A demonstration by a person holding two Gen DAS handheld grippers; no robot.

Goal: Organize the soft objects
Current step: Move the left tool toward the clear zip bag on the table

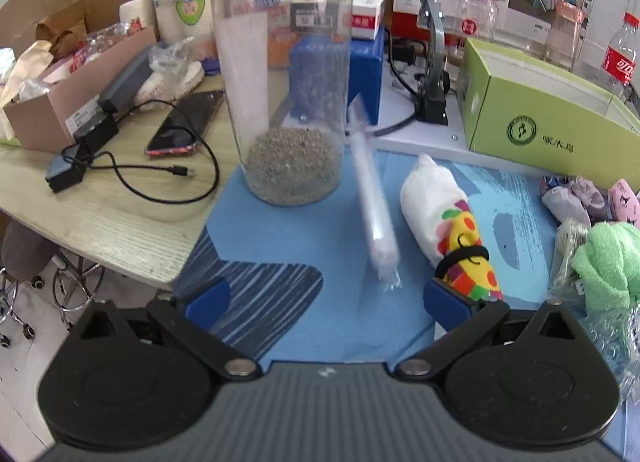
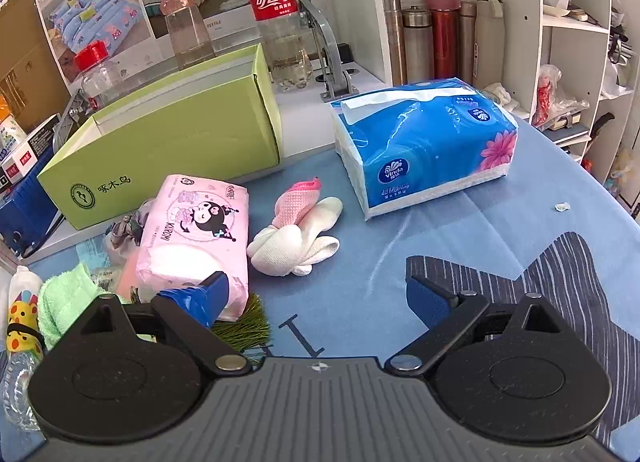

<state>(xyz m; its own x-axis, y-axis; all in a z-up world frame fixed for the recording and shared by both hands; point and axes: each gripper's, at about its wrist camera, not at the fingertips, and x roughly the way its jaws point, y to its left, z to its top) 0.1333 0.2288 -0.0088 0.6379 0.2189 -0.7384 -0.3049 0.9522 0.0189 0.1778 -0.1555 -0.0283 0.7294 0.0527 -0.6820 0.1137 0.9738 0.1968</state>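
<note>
Here, on the blue cloth (image 1: 320, 221), the soft things are seen spread between both views. In the left wrist view, a clear jar (image 1: 282, 73) with grey grains at its bottom is placed at the left, and just beside it a thin roll in clear wrap (image 1: 374, 201) appears blurred. To its right, a white rolled cloth with coloured dots (image 1: 448, 221) is laid, bound by a black band, with its lower end next to the right finger. A green towel (image 1: 612, 262) is seen at the far right edge. The left gripper (image 1: 332, 298) is held wide apart, and nothing is gripped.

In the right wrist view, a green box (image 2: 168, 141) is stood at the back left. A pink Kuromi tissue pack (image 2: 196, 238) is found in front of it, then a pink-and-white sock bundle (image 2: 296, 238), then a blue Vinda tissue pack (image 2: 424, 149). The right gripper (image 2: 316, 294) is spread wide and is empty, its left finger close to the pink pack.
</note>
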